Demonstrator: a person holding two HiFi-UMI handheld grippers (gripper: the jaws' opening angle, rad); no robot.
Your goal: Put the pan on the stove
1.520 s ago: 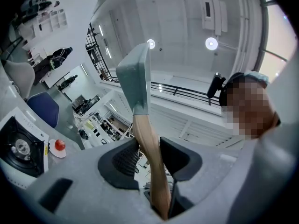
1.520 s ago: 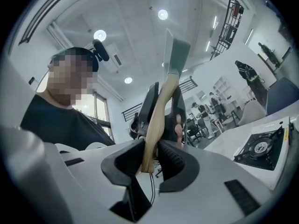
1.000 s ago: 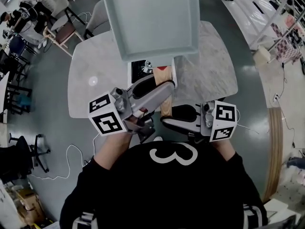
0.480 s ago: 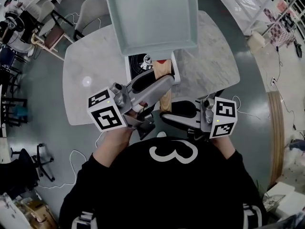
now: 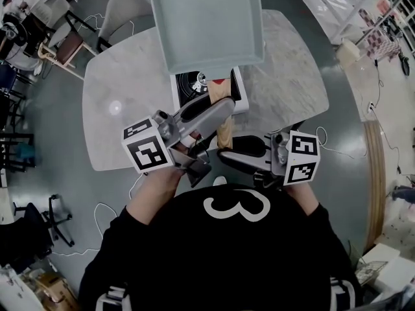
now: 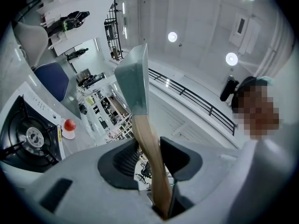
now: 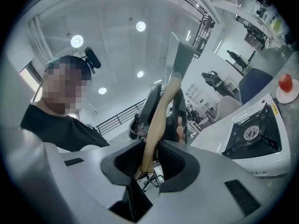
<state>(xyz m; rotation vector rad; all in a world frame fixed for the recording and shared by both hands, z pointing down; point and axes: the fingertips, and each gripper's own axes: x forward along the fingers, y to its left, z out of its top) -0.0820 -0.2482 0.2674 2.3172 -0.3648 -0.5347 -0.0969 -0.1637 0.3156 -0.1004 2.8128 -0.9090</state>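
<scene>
Clamping one wooden handle (image 5: 225, 135) between them, both sets of tongs carry the pan (image 5: 207, 24), a pale grey, square-sided piece. Left tongs (image 6: 152, 155): pads drawn in against either side of the handle partway along it, with nothing else between them. Right tongs (image 7: 152, 158): pads pinched on the same handle close to its butt end, on the person's side of the left tongs. Pan body: out beyond the tips of both tongs and raised above them, showing edge-on against the ceiling in both gripper views, and not resting on anything. Stove (image 5: 238, 94): white, single burner, set on the marble worktop (image 5: 130, 109), lying below and ahead of the tongs, low to the left as the left tongs see it and low to the right as the right tongs see it, well apart from the pan. Small red item (image 6: 69, 124) on a white dish: on the worktop just beside the stove, its kind not determinable. Hidden or cut off: from the head view the pan covers the far part of the stove, and its own far edge runs out of the top of frame. The left tongs overlie most of the handle there, and the pads of the right tongs lie under their own housing. The handle's butt end is lost inside the throat of the left tongs in that gripper's view.
</scene>
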